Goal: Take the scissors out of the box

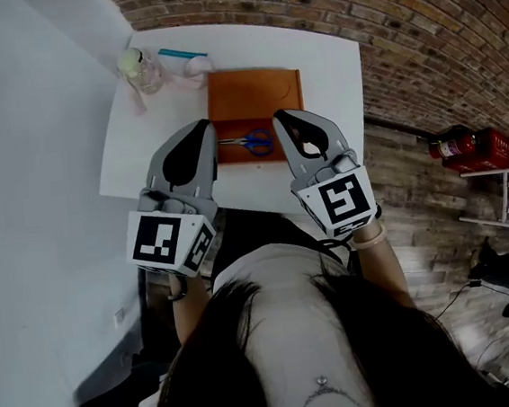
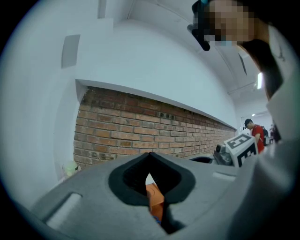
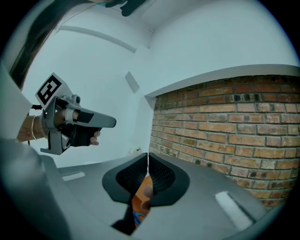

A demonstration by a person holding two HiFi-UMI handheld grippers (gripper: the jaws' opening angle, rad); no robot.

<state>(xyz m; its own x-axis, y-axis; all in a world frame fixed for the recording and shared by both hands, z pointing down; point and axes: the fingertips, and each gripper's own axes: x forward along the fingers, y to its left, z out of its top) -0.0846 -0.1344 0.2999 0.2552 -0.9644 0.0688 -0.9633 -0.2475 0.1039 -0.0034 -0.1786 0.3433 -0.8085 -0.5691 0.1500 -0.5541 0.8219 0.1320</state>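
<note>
On the white surface (image 1: 332, 81), a shallow orange-brown wooden box (image 1: 251, 85) lies open, and the blue-handled scissors (image 1: 252, 141) rest flat in its near end, untouched. The left gripper (image 1: 204, 127) hangs just outside the box's near-left corner with its jaws pressed together and nothing between them. The right gripper (image 1: 280, 116) is just beside the scissors' handles on the right; only a hairline slit shows at its tips, and it too is empty. Both gripper views look past the closed tips onto a sliver of orange box.

The step in hand looks like the approach: the scissors are not yet grasped, let alone lifted. The right gripper seems better placed to take them. Its jaws would need to spread, drop inside the near wall and close across the handles or the pivot, where the scissors are thick enough to pinch. They lie flat on the box floor, so a shallow, slightly tipped reach is likely needed. The left gripper may have to steady the box.
</note>
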